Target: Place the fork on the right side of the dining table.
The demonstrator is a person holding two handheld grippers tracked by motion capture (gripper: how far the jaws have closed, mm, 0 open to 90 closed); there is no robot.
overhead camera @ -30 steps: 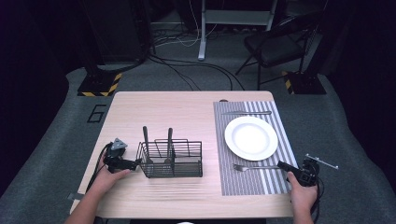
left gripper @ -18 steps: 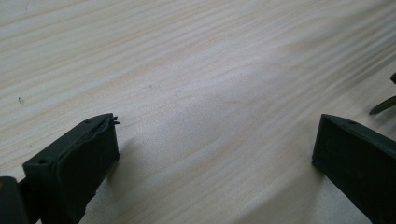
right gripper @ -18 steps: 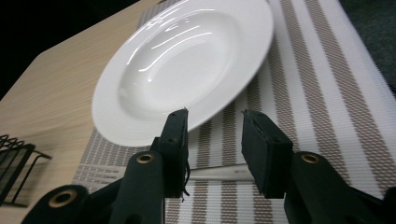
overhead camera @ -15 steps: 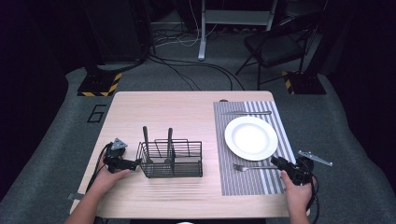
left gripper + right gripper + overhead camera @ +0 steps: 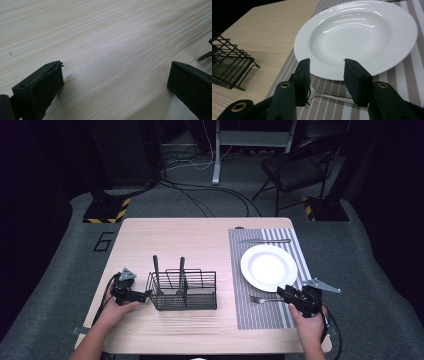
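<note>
A pale wooden table (image 5: 200, 245) carries, from largest to smallest, a striped placemat (image 5: 260, 315), a black wire caddy (image 5: 182, 290), a white plate (image 5: 269, 267), a knife (image 5: 263, 240) and a fork (image 5: 262, 299). The right gripper (image 5: 289, 294) hovers over the near edge of the placemat, the plate just beyond its tips and the caddy well off to its left. Its jaws stand partly apart and have just been opening; the fork lies flat on the placemat directly beneath and between them, tines toward the caddy, pressed by neither jaw, which suggests it has been laid beside the plate as part of a place setting. The knife lies beyond the plate, far from this gripper. The left gripper (image 5: 142, 295) rests low on the table with its tips at the caddy's left end, probably steadying it; its jaws are spread wide with bare wood between them. Two dark utensil handles (image 5: 155, 265) stand upright in the caddy.
</note>
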